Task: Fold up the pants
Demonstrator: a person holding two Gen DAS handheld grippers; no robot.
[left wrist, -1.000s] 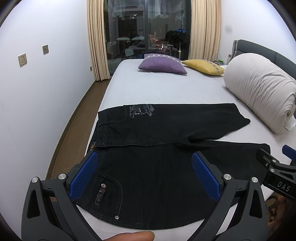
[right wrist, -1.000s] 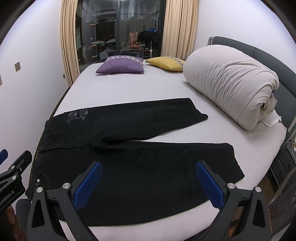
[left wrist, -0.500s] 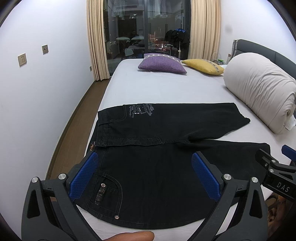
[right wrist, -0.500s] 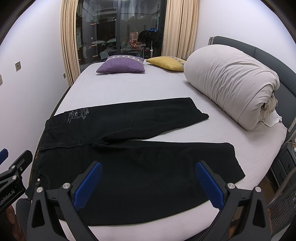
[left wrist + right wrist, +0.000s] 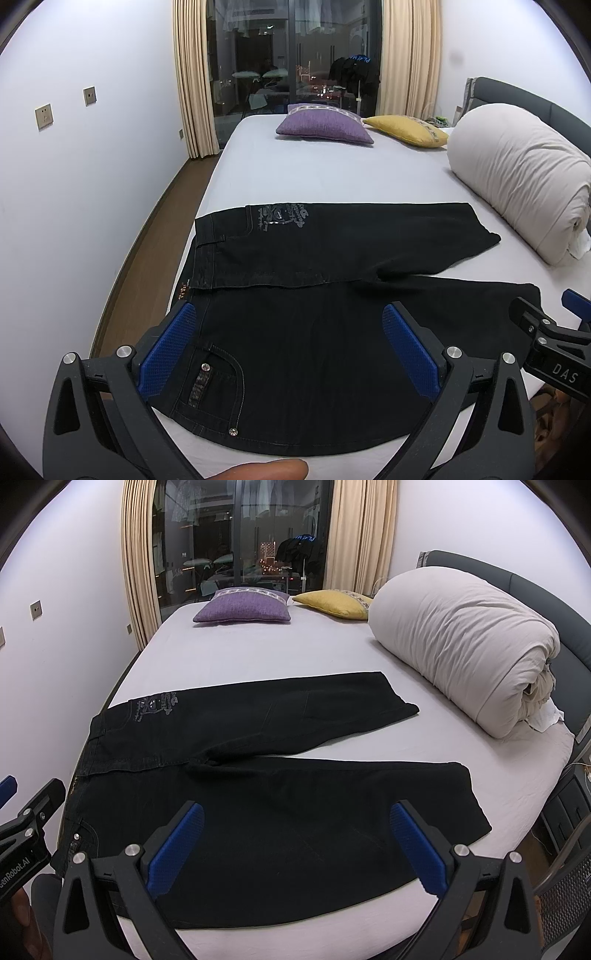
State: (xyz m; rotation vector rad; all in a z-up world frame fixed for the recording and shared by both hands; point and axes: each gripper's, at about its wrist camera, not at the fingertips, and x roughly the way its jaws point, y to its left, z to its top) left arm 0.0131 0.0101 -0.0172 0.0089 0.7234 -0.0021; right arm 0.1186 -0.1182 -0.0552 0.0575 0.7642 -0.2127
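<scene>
The pants (image 5: 314, 332) are lying flat across the bed (image 5: 332, 173), legs splayed apart, so one leg can be laid over the other. The left tool (image 5: 288, 339) and right tool (image 5: 295, 834) are hovering wide open above the near leg, gripping nothing.

Black pants (image 5: 295, 332) (image 5: 258, 797) lie flat and unfolded on the bed's (image 5: 332, 177) near part, waistband left, both legs running right and splaying apart; grey print marks the far hip, studs the near pocket.
</scene>
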